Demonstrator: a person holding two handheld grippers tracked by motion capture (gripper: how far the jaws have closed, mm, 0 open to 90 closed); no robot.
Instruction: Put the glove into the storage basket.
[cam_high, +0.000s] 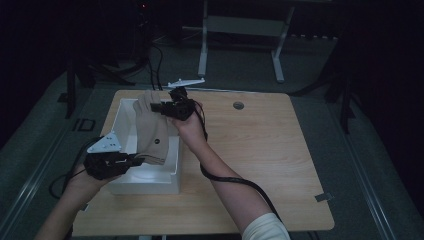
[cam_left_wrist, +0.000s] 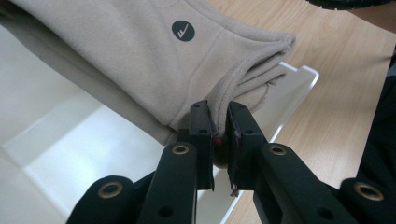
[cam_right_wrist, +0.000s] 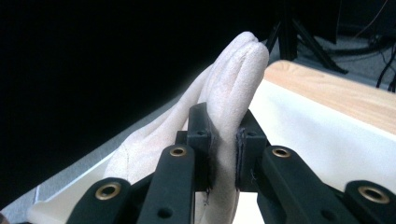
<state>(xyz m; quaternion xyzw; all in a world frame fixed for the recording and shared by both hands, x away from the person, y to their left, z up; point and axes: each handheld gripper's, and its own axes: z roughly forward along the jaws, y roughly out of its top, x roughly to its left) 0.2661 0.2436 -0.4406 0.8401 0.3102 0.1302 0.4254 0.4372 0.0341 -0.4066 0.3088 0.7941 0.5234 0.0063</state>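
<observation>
Jaws of both grippers are closed on one folded beige garment, each pair pinching an opposite end.

High view: the garment (cam_high: 151, 127) is seen stretched between the left gripper (cam_high: 131, 160), near the person's side, and the right gripper (cam_high: 159, 107), at the far side. It is held above a white bin (cam_high: 150, 186) that stands on the left part of the table (cam_high: 260, 165). The fold is carried lengthwise along the bin, which is judged to suit lowering it in flat rather than bunched. Whether its underside touches the bin cannot be told. A cable trailing from the right gripper is draped along the forearm.

Left gripper view: the left gripper (cam_left_wrist: 219, 128) is shown with its jaws narrow, pressed on the layered hem edge of the garment (cam_left_wrist: 140, 60). A small round dark logo (cam_left_wrist: 183, 31) is noted on the upper face. The grip is taken at the stacked edges, so the layers are kept together. The white bin (cam_left_wrist: 70, 154) lies below, the wooden table (cam_left_wrist: 336, 107) beside it.

Right gripper view: the right gripper (cam_right_wrist: 223, 140) is shown clamped on a thick rolled fold of the garment (cam_right_wrist: 238, 70), which rises above the jaws. The bin's white wall (cam_right_wrist: 317, 135) is seen just beside, the table (cam_right_wrist: 336, 88) beyond it.
</observation>
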